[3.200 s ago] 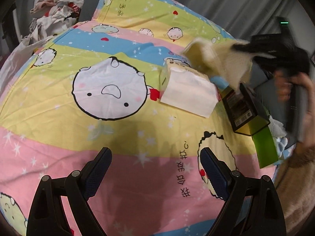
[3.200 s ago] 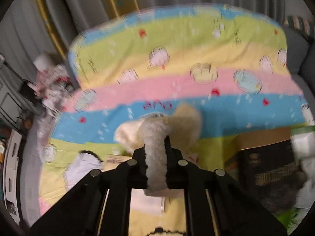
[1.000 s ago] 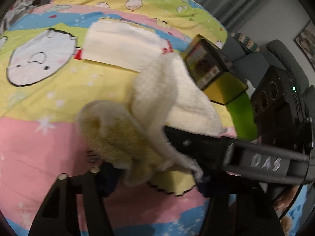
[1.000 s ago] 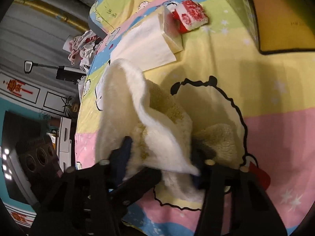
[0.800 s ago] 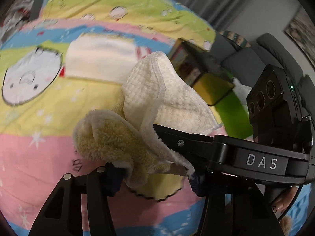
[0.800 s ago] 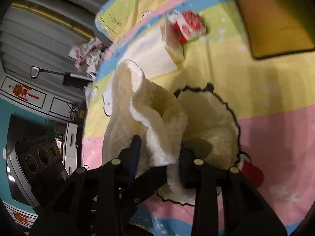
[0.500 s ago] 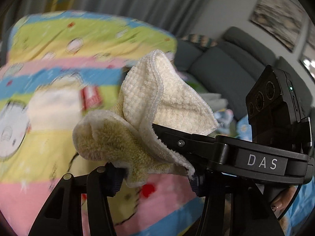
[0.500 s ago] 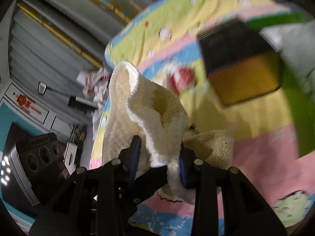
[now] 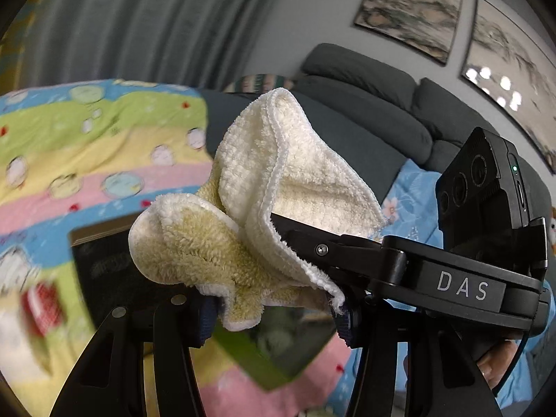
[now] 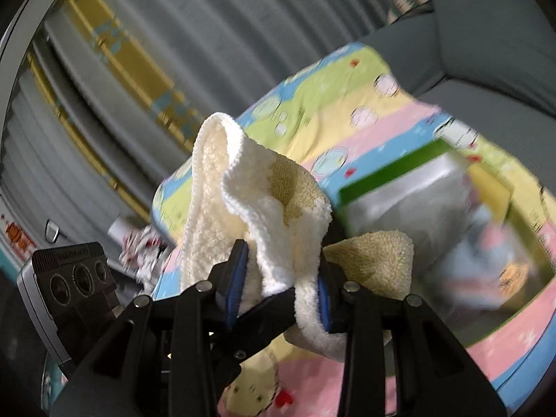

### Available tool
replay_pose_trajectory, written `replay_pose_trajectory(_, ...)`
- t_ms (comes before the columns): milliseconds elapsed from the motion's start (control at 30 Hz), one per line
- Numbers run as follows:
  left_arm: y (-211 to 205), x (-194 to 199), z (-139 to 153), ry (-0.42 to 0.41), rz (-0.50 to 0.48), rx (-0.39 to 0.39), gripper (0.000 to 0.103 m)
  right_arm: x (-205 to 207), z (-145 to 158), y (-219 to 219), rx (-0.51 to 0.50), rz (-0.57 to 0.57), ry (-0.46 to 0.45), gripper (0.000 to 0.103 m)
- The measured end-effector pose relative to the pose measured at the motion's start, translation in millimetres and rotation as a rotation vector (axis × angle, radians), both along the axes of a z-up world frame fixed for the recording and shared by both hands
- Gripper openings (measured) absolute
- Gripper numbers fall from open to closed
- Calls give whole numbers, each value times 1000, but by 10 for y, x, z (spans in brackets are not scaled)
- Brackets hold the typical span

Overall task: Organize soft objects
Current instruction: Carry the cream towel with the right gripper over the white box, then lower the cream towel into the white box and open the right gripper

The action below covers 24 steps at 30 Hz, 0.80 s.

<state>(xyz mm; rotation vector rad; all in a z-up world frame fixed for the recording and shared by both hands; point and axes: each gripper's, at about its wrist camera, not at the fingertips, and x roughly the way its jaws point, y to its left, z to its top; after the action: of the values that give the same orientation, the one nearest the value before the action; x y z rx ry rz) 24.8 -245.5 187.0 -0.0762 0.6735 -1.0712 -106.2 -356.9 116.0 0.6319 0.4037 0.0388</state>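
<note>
Striped cartoon-print blanket (image 9: pixel 87 139) covers surface; dark box (image 9: pixel 104 260) and green-edged box (image 10: pixel 399 180) lie on it.

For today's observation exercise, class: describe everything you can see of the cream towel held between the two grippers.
The cream towel is a small, thick terry cloth, pale cream on one face and yellower and fluffier on the other, with a stitched hem. It is crumpled and folded, lifted clear of the cartoon bedsheet. Both the left gripper and the right gripper are shut on its lower folds, while a rounded flap stands upward.
</note>
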Motion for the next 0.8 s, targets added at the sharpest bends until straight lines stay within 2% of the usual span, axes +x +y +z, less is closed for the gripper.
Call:
replay_pose_trajectory(200, -462, 248, -55, 22, -62, -10, 55, 142, -1, -413, 23, -89, 8, 35)
replay_pose_trajectory(333, -650, 406, -236, 97, -83, -4, 55, 206, -133, -581, 30, -136, 40, 35)
replay_pose_trajectory(600, -788, 540, -566, 196, -77, 19, 55, 392, -410, -782, 45, -179, 134, 34)
replay_pose_trajectory(800, -835, 545, -687, 227, -44, 72, 55, 472, -543, -842, 47, -197, 195, 30)
